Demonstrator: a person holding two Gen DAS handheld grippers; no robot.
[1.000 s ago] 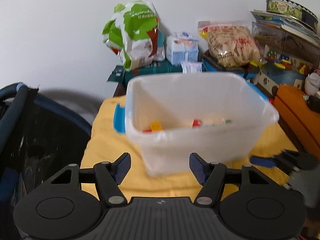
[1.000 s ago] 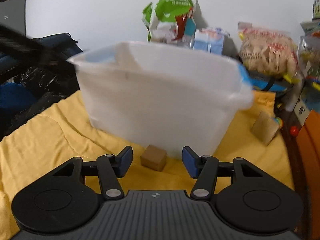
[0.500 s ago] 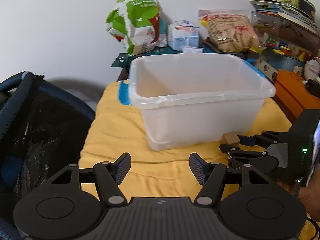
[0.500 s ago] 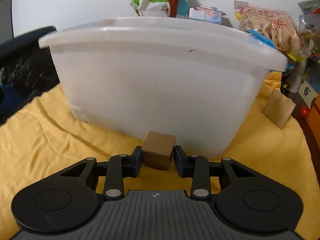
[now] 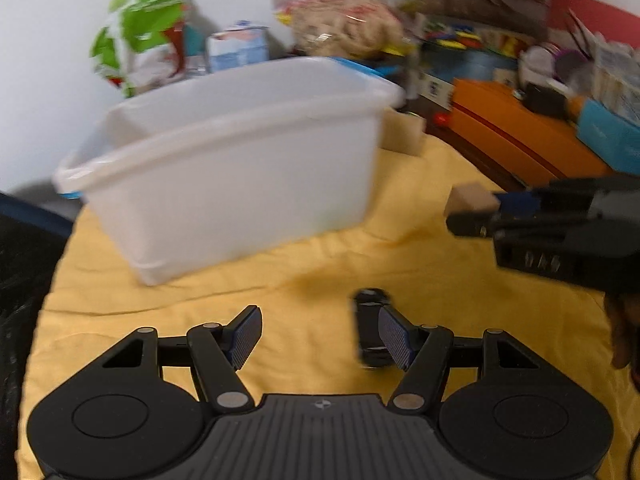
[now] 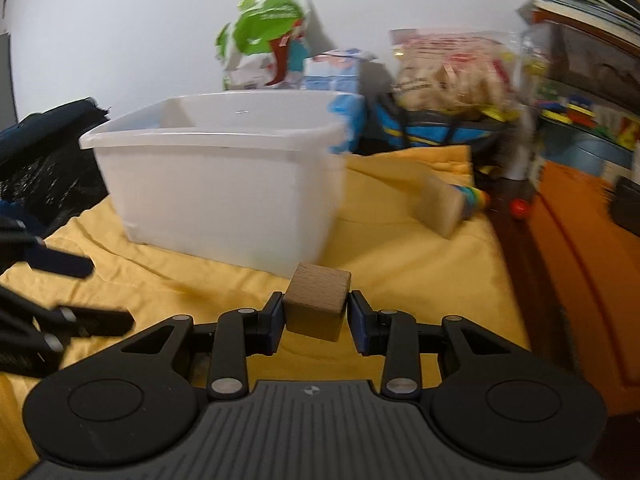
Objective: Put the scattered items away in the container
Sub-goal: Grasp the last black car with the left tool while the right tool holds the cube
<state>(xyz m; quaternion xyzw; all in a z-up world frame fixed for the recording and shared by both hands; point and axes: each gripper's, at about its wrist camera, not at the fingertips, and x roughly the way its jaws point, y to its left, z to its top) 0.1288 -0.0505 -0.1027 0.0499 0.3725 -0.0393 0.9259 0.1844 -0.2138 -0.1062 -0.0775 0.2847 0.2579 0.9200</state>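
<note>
1. A white translucent plastic bin (image 6: 224, 184) with blue handles stands on a yellow cloth (image 6: 420, 280); from these low angles its contents cannot be made out.
2. The right gripper (image 6: 316, 320) is clenched on a small wooden cube (image 6: 318, 306), the blue pads pressing its two sides. The cube sits in front of the bin's near right corner, outside the bin; whether it is clear of the cloth cannot be told.
3. In the left wrist view the same cube (image 5: 470, 198) shows at the tip of the right gripper (image 5: 476, 210), to the right of the bin (image 5: 224, 176).
4. The left gripper (image 5: 320, 334) stands wide open over the cloth (image 5: 280, 304), grasping nothing. A small dark object (image 5: 370, 324), too blurred to identify, lies by its right finger.
5. A larger wooden block (image 6: 438, 206) lies on the cloth to the right of the bin, with something rainbow-striped (image 6: 476, 200) just behind it.
6. Behind the bin, against a white wall: a green-and-white bag (image 6: 264, 46), a blue-and-white carton (image 6: 334, 72) and a clear bag of pale pieces (image 6: 448, 76). An orange box (image 6: 580, 248) borders the cloth on the right.
</note>
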